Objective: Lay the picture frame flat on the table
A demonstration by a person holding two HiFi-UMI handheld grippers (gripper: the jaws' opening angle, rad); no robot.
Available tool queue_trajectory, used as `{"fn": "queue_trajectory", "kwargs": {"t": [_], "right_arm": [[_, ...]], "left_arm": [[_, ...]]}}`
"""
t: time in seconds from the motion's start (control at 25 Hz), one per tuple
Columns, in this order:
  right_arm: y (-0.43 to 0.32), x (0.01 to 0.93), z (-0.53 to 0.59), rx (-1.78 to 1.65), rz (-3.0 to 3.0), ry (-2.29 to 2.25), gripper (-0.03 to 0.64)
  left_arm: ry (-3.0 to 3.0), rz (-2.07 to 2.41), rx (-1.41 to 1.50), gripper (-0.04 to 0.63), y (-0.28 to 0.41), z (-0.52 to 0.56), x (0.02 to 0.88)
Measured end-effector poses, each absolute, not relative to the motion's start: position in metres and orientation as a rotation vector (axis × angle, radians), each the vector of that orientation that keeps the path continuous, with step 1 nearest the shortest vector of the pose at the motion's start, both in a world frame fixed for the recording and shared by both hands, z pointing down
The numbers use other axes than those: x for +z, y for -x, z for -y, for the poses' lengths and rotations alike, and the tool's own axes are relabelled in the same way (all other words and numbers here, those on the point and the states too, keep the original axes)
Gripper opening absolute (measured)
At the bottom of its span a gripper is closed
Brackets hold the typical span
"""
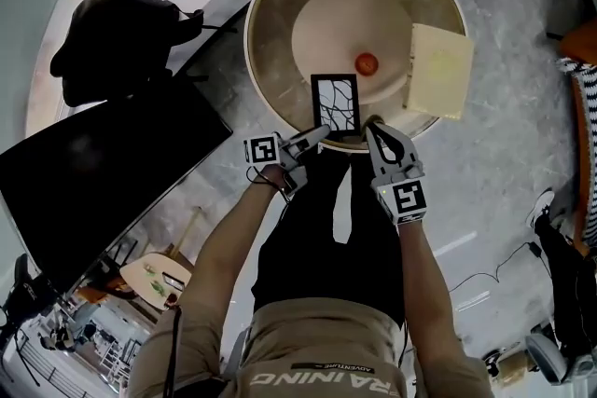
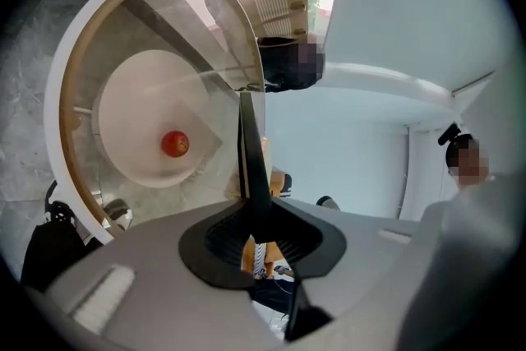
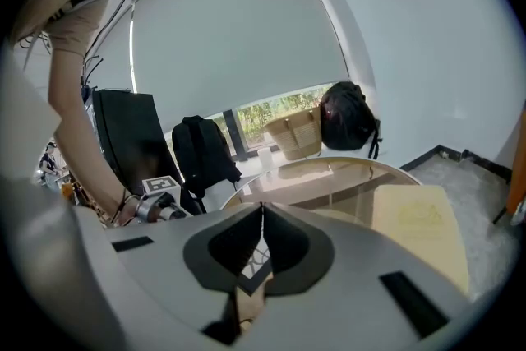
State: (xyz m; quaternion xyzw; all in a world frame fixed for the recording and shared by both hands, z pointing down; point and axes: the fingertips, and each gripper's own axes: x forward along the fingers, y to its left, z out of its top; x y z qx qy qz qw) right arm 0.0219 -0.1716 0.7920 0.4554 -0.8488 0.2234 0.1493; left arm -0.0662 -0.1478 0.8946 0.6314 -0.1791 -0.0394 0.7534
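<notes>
the picture frame (image 1: 335,102) sits at the near edge of the round glass tabletop (image 1: 256,5), its face with white panel and dark branching lines turned up toward the head view. whether it rests on the glass or is held just off it cannot be told. the left claw (image 1: 317,135) is clamped on the frame's lower left part; in the left gripper view the frame shows edge-on as 1 thin dark strip pinched between the pads. the right claw (image 1: 373,126) is just beside the frame's lower right corner, its 2 jaws together at the tips with nothing pinched; a corner of the frame shows below them in the right gripper view. a small red round thing (image 1: 367,63) lies beyond the frame, and a cream pad (image 1: 438,70) lies on the tabletop's right side.
</notes>
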Motion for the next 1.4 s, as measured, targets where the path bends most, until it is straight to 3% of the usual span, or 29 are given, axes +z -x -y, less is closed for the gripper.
{"fn": "queue_trajectory", "kwargs": {"t": [0.4, 0.8, 0.88, 1.04, 1.4], "right_arm": [[-0.020, 0.808, 0.170, 0.701, 2.397, -1.348, 0.008], [-0.022, 0.820, 0.165, 0.751, 2.393, -1.318, 0.008], [-0.022, 0.820, 0.162, 0.753, 2.398, -1.309, 0.008], [-0.021, 0.823, 0.161, 0.761, 2.404, -1.313, 0.008], [-0.020, 0.826, 0.151, 0.773, 2.417, -1.284, 0.008]], "left_arm": [[-1.436, 0.382, 0.017, 0.075, 0.062, 0.146, 0.919], [-1.569, 0.485, 0.331, 0.078, 0.061, 0.133, 0.947], [-1.574, 0.526, 0.355, 0.105, 0.063, 0.132, 0.948], [-1.616, 0.628, 0.435, 0.220, 0.066, 0.135, 0.949], [-1.766, 0.852, 0.719, 0.256, 0.077, 0.138, 0.956]]}}
